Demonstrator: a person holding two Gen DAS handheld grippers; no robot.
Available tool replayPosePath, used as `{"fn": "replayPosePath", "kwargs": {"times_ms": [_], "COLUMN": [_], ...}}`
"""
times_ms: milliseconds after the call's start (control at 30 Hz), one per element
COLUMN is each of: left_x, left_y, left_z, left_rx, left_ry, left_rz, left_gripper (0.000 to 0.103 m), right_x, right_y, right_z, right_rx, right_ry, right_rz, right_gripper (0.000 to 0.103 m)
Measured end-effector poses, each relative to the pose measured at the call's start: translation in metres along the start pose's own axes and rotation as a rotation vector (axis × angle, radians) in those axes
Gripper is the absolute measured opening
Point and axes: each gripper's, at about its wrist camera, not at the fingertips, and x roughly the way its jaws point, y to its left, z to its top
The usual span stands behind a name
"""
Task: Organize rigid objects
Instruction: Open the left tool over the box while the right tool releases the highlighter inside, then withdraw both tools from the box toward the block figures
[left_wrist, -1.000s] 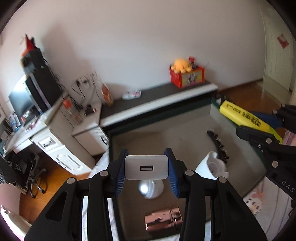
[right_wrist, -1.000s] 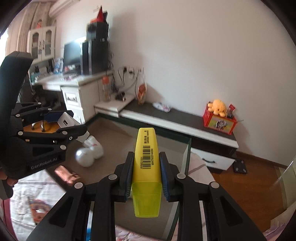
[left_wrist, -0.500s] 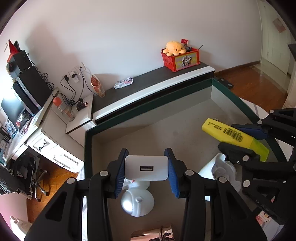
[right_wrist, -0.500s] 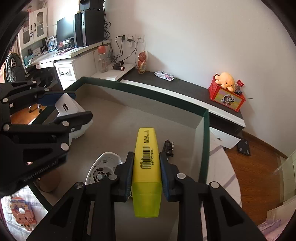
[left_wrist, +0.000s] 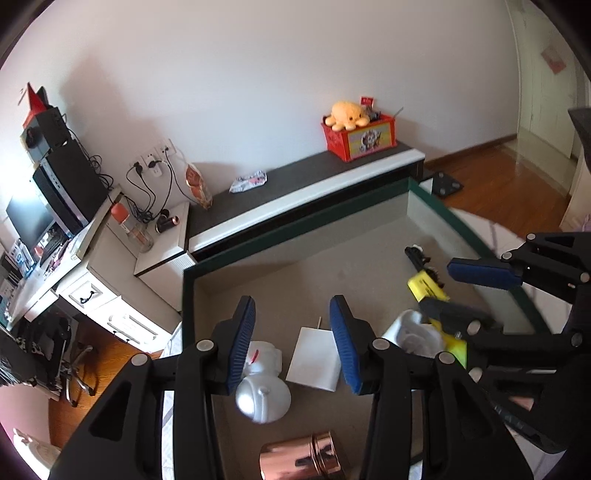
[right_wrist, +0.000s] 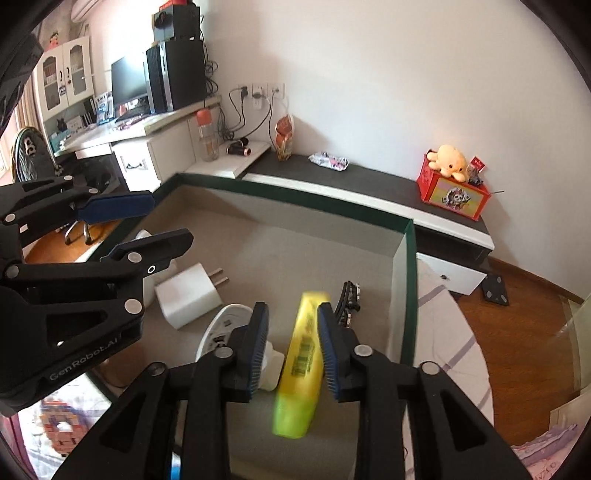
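Note:
A green-rimmed storage box (left_wrist: 295, 218) with a grey floor lies below both grippers. My left gripper (left_wrist: 291, 345) is open and empty above a white USB charger (left_wrist: 316, 358) lying in the box. My right gripper (right_wrist: 291, 347) is open; the yellow highlighter (right_wrist: 301, 362) is blurred between its fingers, loose over the box floor. The charger (right_wrist: 188, 291) and the highlighter (left_wrist: 428, 290) show in both views. The right gripper (left_wrist: 465, 291) appears at the right of the left wrist view.
In the box lie a white round figure (left_wrist: 262, 391), a copper tin (left_wrist: 303, 459), a white curved plastic piece (right_wrist: 221, 332) and a black comb-like item (right_wrist: 349, 297). A low cabinet (left_wrist: 295, 184) with a red toy box (left_wrist: 358, 138) stands behind.
Both grippers opened. The charger left the left gripper and now lies on the box floor. The highlighter has come loose from the right gripper's fingers.

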Motion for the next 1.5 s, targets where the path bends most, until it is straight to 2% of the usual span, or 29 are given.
{"fn": "replayPosePath", "kwargs": {"times_ms": [33, 100, 167, 200, 233, 267, 333, 400, 533, 633, 733, 867, 967, 1033, 1200, 1500], "left_x": [-0.007, -0.024, -0.046, -0.055, -0.067, -0.077, -0.099, -0.121, -0.161, -0.194, -0.223, -0.264, -0.28, -0.287, -0.302, -0.297], "left_y": [0.002, 0.006, 0.01, 0.012, 0.014, 0.016, 0.02, 0.025, 0.03, 0.034, 0.038, 0.041, 0.046, 0.05, 0.052, 0.052], "left_z": [-0.001, -0.003, -0.008, -0.01, -0.013, -0.017, -0.025, -0.037, -0.064, -0.09, -0.116, -0.156, -0.181, -0.189, -0.196, -0.205], "left_rx": [-0.005, -0.012, -0.026, -0.035, -0.044, -0.05, -0.069, -0.093, -0.135, -0.165, -0.209, -0.301, -0.367, -0.377, -0.384, -0.374], "left_ry": [-0.011, -0.044, -0.083, -0.102, -0.127, -0.148, -0.186, -0.214, -0.259, -0.301, -0.327, -0.382, -0.39, -0.387, -0.413, -0.38], "left_rz": [0.002, 0.022, 0.04, 0.044, 0.047, 0.051, 0.068, 0.079, 0.112, 0.141, 0.139, 0.203, 0.178, 0.148, 0.14, 0.14], "left_gripper": [0.053, 0.063, 0.081, 0.086, 0.093, 0.098, 0.103, 0.103, 0.103, 0.103, 0.103, 0.103, 0.103, 0.103, 0.103, 0.103], "right_x": [-0.006, -0.021, -0.039, -0.046, -0.055, -0.064, -0.085, -0.101, -0.14, -0.173, -0.206, -0.239, -0.258, -0.266, -0.279, -0.278], "right_y": [0.002, 0.005, 0.008, 0.009, 0.01, 0.011, 0.013, 0.015, 0.02, 0.026, 0.03, 0.036, 0.042, 0.044, 0.048, 0.053], "right_z": [0.0, -0.001, -0.002, -0.003, -0.005, -0.007, -0.013, -0.017, -0.034, -0.052, -0.074, -0.101, -0.122, -0.132, -0.14, -0.152], "right_rx": [-0.002, -0.004, 0.0, -0.001, -0.002, -0.001, 0.004, 0.01, 0.019, 0.031, 0.059, 0.095, 0.124, 0.142, 0.152, 0.155], "right_ry": [-0.015, -0.043, -0.074, -0.086, -0.097, -0.114, -0.149, -0.176, -0.255, -0.319, -0.365, -0.422, -0.45, -0.453, -0.461, -0.434], "right_rz": [-0.006, -0.009, -0.008, -0.013, -0.017, -0.021, -0.039, -0.051, -0.09, -0.127, -0.141, -0.155, -0.17, -0.158, -0.155, -0.155], "right_gripper": [0.043, 0.047, 0.054, 0.058, 0.068, 0.075, 0.081, 0.083, 0.103, 0.103, 0.103, 0.103, 0.103, 0.103, 0.103, 0.103]}}
